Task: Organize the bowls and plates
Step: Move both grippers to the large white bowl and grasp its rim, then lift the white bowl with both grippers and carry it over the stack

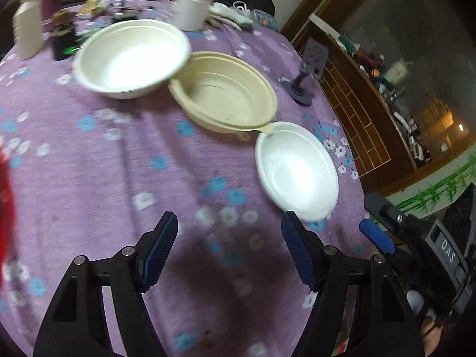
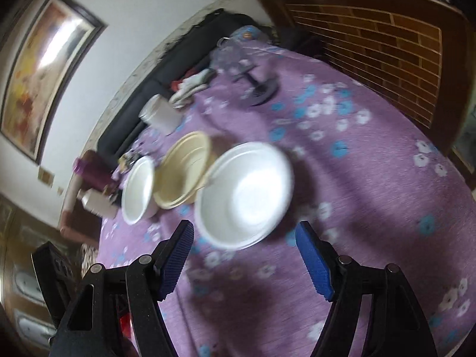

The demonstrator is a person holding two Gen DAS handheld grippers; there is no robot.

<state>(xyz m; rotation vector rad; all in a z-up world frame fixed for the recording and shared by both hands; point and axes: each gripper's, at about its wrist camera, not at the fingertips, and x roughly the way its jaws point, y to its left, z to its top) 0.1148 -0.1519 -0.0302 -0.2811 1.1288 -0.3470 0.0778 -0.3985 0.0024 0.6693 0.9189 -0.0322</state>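
Observation:
Three dishes sit in a row on a table with a purple flowered cloth [image 1: 119, 193]. In the left wrist view they are a white bowl [image 1: 131, 59] far left, a beige bowl [image 1: 223, 92] in the middle and a shallow white bowl [image 1: 297, 169] near the right edge. My left gripper [image 1: 230, 226] hovers open over bare cloth, with the shallow bowl just beyond its right finger. My right gripper [image 2: 245, 238] is open and empty, just short of the shallow white bowl [image 2: 247, 193]. The beige bowl [image 2: 184, 169] and the other white bowl [image 2: 139, 190] lie further left.
A white jar [image 1: 193, 7], a pale bottle [image 1: 28, 26], a dark jar [image 1: 62, 38] and small clutter line the table's far side. A purple stand [image 1: 303, 89] is by the right edge. A wooden cabinet [image 1: 357, 119] stands beside the table. Something red [image 1: 6, 202] is at the left border.

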